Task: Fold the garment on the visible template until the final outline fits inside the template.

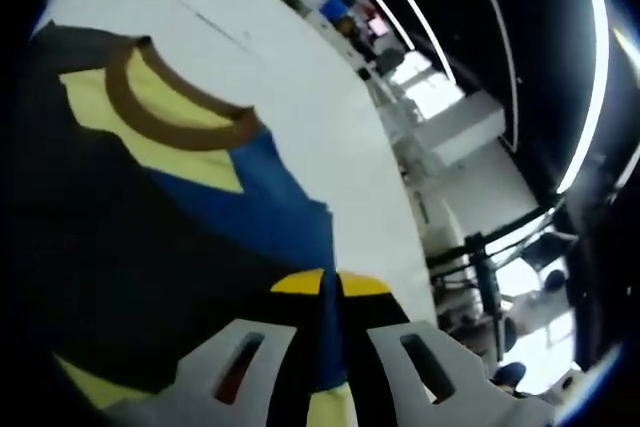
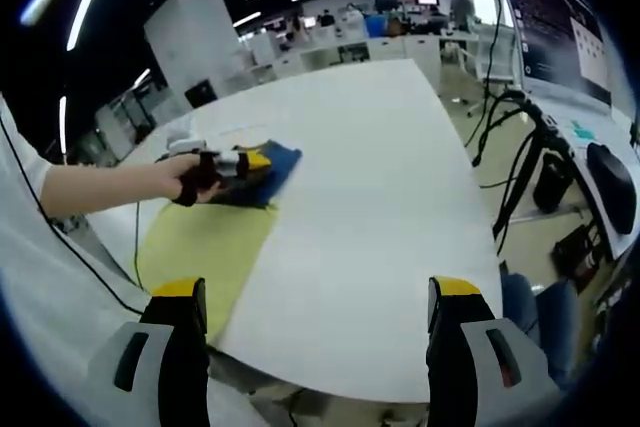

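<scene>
The left gripper (image 1: 331, 347) is pinching the shirt's (image 1: 200, 207) blue edge, its collar (image 1: 170, 117) lying ahead. The right gripper (image 2: 318, 332) is hanging wide open, well back from the garment bundled beyond the yellow template (image 2: 200, 247).

Soft cloth on a smooth matt table

My left gripper (image 1: 330, 347) had matt white plastic jaws with yellow tips; the garment (image 1: 200, 217) was soft, dull knit cloth in blue, yellow and black, its brown collar (image 1: 170, 117) ribbed. The white table (image 2: 400, 217) looked smooth; the yellow template (image 2: 200, 247) flat and matt.
</scene>
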